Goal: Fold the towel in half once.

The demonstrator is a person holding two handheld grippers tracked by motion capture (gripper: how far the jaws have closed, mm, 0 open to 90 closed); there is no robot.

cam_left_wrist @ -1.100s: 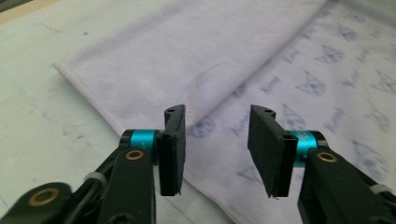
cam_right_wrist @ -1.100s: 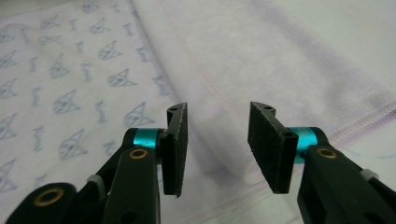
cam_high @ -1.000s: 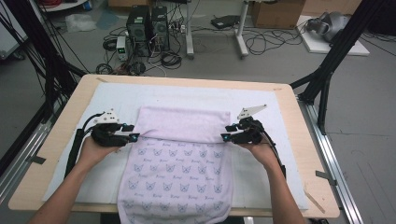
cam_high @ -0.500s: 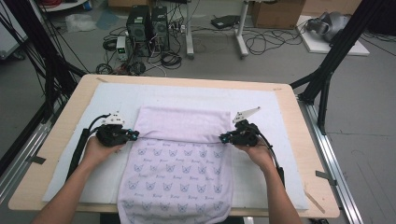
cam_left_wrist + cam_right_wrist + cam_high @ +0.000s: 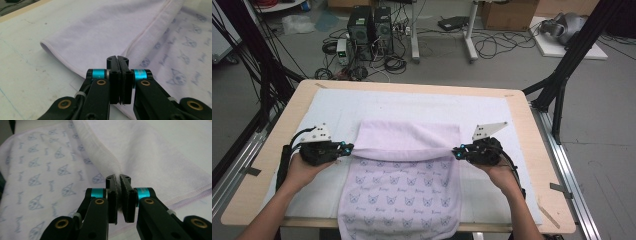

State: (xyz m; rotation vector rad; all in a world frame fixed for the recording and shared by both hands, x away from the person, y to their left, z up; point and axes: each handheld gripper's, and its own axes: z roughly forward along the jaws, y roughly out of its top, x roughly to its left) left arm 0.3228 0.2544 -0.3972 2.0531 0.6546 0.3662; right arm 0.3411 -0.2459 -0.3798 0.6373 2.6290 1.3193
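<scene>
A lilac towel (image 5: 404, 175) printed with small blue dog faces lies mid-desk, its far part folded back to show a plain, soft underside, its near end hanging over the desk's edge. Beneath it a white mat (image 5: 377, 107) covers the wooden desk (image 5: 532, 150); grey floor with cables and computer towers (image 5: 369, 27) lies beyond. The left tongs (image 5: 348, 148) and right tongs (image 5: 456, 152) have just been closing and each now pinches a hemmed side edge of the towel.
</scene>
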